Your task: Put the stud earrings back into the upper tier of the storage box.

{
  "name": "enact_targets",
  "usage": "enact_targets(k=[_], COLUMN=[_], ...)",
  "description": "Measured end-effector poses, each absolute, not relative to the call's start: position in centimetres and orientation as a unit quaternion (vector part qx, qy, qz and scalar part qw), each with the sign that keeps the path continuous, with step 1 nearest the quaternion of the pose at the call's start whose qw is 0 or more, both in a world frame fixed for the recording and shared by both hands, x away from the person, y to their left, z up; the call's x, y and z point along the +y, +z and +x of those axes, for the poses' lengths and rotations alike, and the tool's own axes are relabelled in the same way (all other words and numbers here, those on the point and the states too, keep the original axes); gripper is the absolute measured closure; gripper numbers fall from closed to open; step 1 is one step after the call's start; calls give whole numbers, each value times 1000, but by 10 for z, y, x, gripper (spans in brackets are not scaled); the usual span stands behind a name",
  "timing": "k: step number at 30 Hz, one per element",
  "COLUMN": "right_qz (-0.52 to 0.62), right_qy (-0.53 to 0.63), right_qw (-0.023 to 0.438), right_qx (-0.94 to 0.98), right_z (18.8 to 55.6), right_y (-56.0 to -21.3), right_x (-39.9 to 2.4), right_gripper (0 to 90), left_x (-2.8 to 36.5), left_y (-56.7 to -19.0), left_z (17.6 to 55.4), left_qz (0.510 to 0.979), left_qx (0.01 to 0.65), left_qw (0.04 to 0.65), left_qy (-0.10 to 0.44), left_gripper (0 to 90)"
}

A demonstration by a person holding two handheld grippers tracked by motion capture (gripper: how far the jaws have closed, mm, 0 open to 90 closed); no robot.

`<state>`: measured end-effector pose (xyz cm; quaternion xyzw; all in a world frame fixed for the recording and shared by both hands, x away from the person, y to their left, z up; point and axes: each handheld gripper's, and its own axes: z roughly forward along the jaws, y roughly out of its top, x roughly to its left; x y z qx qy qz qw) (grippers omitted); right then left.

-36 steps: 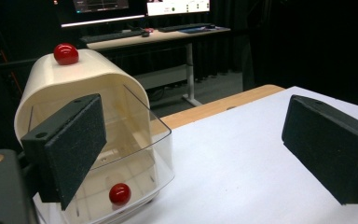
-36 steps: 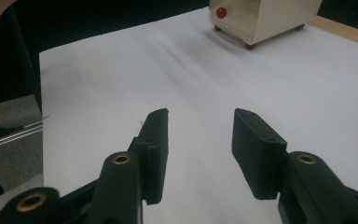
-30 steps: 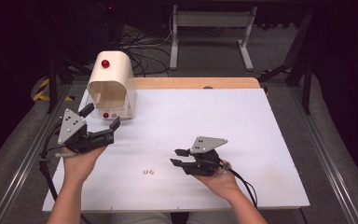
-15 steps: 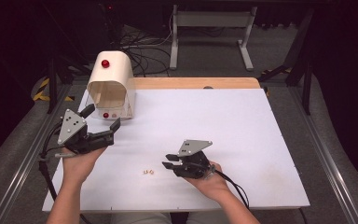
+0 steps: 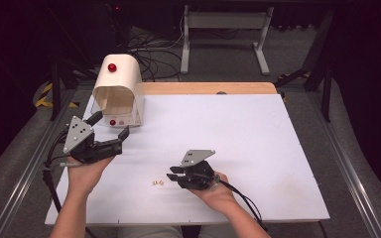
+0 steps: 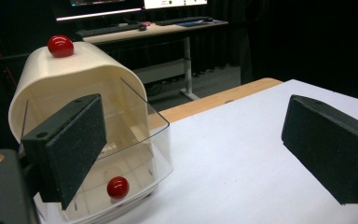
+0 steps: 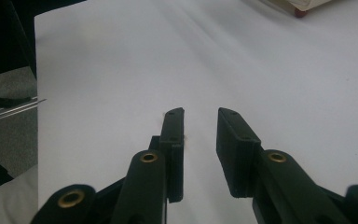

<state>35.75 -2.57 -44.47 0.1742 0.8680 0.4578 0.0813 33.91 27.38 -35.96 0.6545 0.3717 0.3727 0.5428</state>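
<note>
High view: two tiny tan pieces (image 5: pixel 158 182) lie side by side on the white tabletop (image 5: pixel 238 139), near its front edge and between the two hands. They are too small to identify more closely. The right tool (image 5: pixel 172 173) points left toward them from just beside, low over the surface, in the person's right hand (image 5: pixel 217 191). Its jaws have just been closing and now stand a narrow gap apart. In the right gripper view nothing sits between the pads; bare white surface shows through the gap, and a small tan speck (image 7: pixel 184 137) peeks out just beside the left jaw, close to its tip. Whether the jaw touches it cannot be told.

The left tool (image 5: pixel 110 133) is held in the left hand (image 5: pixel 84 171) near the left edge, well apart from the tan pieces. Its jaws are spread wide and hold nothing, and they point toward a cream dome-shaped container (image 5: pixel 119 89) at the far left corner of the tabletop. In the left gripper view the container (image 6: pixel 65 88) has a clear front panel, a red knob (image 6: pixel 60 45) on top and a second red ball (image 6: pixel 118 186) low at its front. One pad (image 6: pixel 72 140) stands in front of the container without touching it; the other (image 6: pixel 331 140) hangs over open tabletop. A wooden strip (image 5: pixel 208 88) runs along the far edge behind the white sheet.
</note>
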Motion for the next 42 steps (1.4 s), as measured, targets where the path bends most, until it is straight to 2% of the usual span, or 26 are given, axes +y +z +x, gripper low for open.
enact_targets(k=[42], right_qz=[160], right_qy=[402], right_qw=[73], right_qx=[898], right_z=[362], right_y=[-475], right_x=[15], right_gripper=[764], left_x=[277], left_y=[-357], left_z=[335], left_qz=[641], left_qx=[381], left_qw=[546], left_qy=[382], left_gripper=[98])
